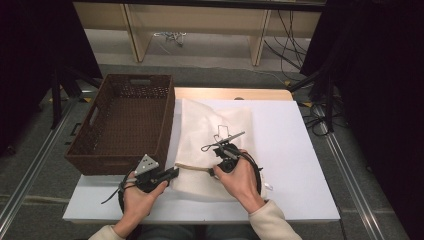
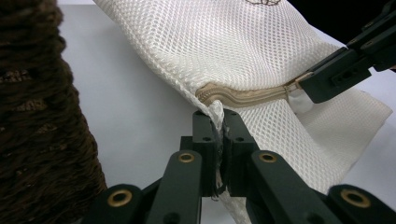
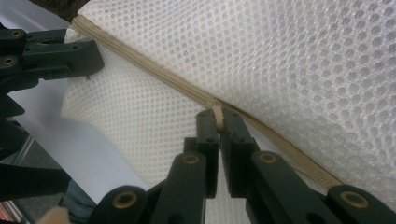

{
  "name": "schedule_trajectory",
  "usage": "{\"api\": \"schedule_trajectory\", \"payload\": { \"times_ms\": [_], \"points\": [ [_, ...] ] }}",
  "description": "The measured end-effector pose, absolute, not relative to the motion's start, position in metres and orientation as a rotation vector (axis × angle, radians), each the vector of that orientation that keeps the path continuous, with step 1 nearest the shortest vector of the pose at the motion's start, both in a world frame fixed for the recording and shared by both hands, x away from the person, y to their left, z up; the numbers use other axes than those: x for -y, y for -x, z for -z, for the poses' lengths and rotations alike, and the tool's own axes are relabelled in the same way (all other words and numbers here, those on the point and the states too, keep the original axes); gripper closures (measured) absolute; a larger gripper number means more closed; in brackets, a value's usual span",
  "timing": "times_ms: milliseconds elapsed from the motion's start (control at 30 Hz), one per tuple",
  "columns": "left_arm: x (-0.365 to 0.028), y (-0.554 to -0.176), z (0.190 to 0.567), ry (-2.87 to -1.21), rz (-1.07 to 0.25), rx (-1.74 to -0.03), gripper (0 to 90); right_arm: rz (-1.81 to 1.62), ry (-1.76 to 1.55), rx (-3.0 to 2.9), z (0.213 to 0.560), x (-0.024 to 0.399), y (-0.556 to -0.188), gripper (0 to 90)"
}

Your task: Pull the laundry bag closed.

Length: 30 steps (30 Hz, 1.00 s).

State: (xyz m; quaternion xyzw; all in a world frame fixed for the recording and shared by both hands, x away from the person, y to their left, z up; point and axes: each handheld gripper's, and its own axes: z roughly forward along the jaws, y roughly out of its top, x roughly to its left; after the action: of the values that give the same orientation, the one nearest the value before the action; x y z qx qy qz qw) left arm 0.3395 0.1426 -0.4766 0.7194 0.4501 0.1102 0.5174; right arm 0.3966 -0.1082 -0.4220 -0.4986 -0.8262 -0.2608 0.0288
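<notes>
A white mesh bag [image 1: 210,120] lies flat on the white table [image 1: 292,155]. Its tan zipper [image 1: 192,168] runs along the near edge. My left gripper [image 1: 173,173] is shut on the bag's corner at the zipper's left end; in the left gripper view the jaws [image 2: 219,119] pinch the mesh [image 2: 243,42] just below the zipper [image 2: 247,95]. My right gripper [image 1: 214,171] is shut on the zipper pull [image 3: 217,117], partway along the zipper [image 3: 154,74]. The stretch of zipper between the two grippers is taut and closed.
A brown wicker basket [image 1: 122,120] stands at the table's left, close beside my left gripper and the bag. A thin dark wire shape [image 1: 223,134] lies on the bag above my right hand. Bare table extends to the right of the bag.
</notes>
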Motion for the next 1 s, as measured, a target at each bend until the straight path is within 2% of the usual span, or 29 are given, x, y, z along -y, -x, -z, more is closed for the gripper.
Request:
{"api": "schedule_trajectory", "payload": {
  "times_ms": [1000],
  "points": [
    [-0.1457, -0.3398, 0.4757, -1.736, -0.309, -1.083, 85.6, 0.809, 1.568, 2.545, 0.4204, 0.1171, -0.3964, 87.7]
  ]
}}
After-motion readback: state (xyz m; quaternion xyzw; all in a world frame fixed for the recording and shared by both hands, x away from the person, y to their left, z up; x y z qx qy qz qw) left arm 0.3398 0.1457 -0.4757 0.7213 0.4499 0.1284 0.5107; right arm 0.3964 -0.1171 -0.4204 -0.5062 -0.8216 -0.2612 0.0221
